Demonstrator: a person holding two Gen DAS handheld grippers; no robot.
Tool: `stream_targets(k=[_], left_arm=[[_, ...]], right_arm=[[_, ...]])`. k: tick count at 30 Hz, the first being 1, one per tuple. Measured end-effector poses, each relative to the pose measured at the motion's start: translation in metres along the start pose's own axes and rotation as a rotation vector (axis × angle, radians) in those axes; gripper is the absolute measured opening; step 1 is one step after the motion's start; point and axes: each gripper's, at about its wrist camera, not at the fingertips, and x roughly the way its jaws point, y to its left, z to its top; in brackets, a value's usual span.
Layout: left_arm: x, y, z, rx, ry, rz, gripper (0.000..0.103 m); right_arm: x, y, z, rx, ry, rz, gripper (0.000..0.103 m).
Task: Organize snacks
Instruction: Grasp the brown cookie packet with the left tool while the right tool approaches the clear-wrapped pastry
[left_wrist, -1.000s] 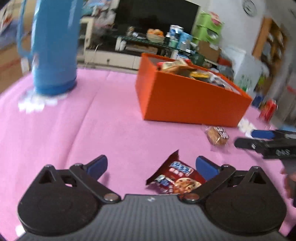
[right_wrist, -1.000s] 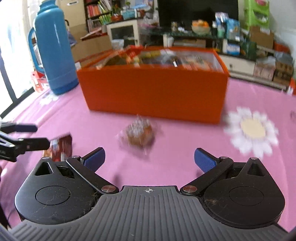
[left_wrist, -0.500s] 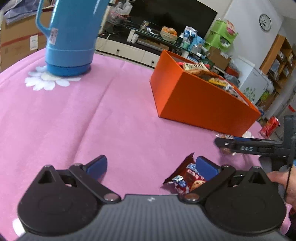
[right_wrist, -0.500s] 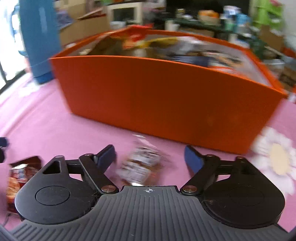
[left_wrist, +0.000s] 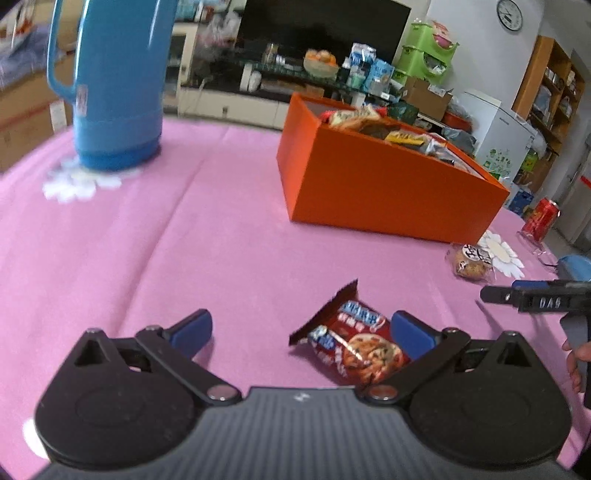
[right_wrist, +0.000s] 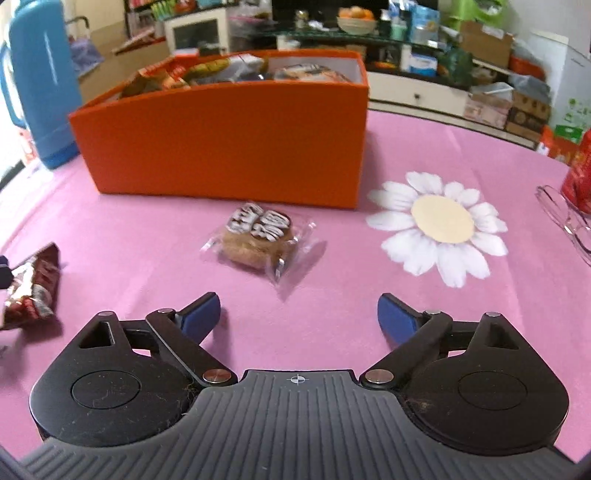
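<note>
Pink cloth is covering the surface (right_wrist: 332, 110), with the orange box (right_wrist: 229, 147) already holding many snacks and a blue flask (left_wrist: 114, 85) standing well off to its left. I am holding my left gripper (left_wrist: 301, 330) wide open over the red cookie packet (left_wrist: 352, 345), which is lying flat just beside the right finger, not yet between the jaws. My right gripper (right_wrist: 299, 315) is also gaping open and empty, aiming at the wrapped cake (right_wrist: 258, 236) lying near the box's front wall. Both snacks are looking light. I am judging the packet's foil to be slick and crinkly, with brittle cookies inside, so I am favouring a pinch on the sealed end near its raised corner. The cake is probably soft and crushable under loose clear film; I am planning a gentle squeeze across its middle or a grab on the wrapper's crimped edge.
</note>
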Motion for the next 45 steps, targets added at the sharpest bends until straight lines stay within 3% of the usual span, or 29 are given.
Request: stream_targets(k=[4, 9, 12, 15, 18, 22, 27, 31, 34, 39, 45], left_arm=[[0.006, -0.002, 0.002, 0.022, 0.002, 0.035, 0.103], [0.012, 0.007, -0.005, -0.015, 0.03, 0.008, 0.103], [0.009, 0.008, -0.005, 0.014, 0.015, -0.007, 0.103], [0.007, 0.004, -0.004, 0.052, 0.025, -0.099, 0.103], [0.011, -0.001, -0.006, -0.012, 0.066, -0.179, 0.103], [0.01, -0.007, -0.004, -0.096, 0.074, -0.136, 0.103], [-0.001, -0.019, -0.008, -0.213, 0.089, -0.174, 0.103], [0.013, -0.035, 0.0, -0.138, 0.083, -0.132, 0.103], [0.033, -0.04, 0.013, -0.105, 0.106, -0.16, 0.103], [0.037, -0.047, 0.013, -0.02, 0.108, -0.088, 0.103], [0.04, -0.052, 0.007, -0.045, 0.113, -0.019, 0.103]], right_arm=[[0.013, 0.008, 0.013, 0.128, -0.016, 0.051, 0.088], [0.03, 0.026, 0.025, 0.306, -0.076, -0.002, 0.093], [0.046, 0.041, 0.029, 0.22, -0.067, -0.086, 0.093], [0.05, 0.044, 0.028, 0.146, -0.061, -0.116, 0.093], [0.047, 0.045, 0.027, 0.097, -0.043, -0.124, 0.093], [0.045, 0.046, 0.025, 0.072, -0.039, -0.123, 0.093], [0.041, 0.042, 0.022, 0.053, -0.042, -0.1, 0.093], [0.04, 0.039, 0.02, 0.037, -0.044, -0.081, 0.093], [0.039, 0.038, 0.019, 0.029, -0.046, -0.066, 0.093], [0.036, 0.032, 0.017, 0.034, -0.052, -0.037, 0.093], [0.037, 0.03, 0.022, 0.087, -0.058, -0.033, 0.093]])
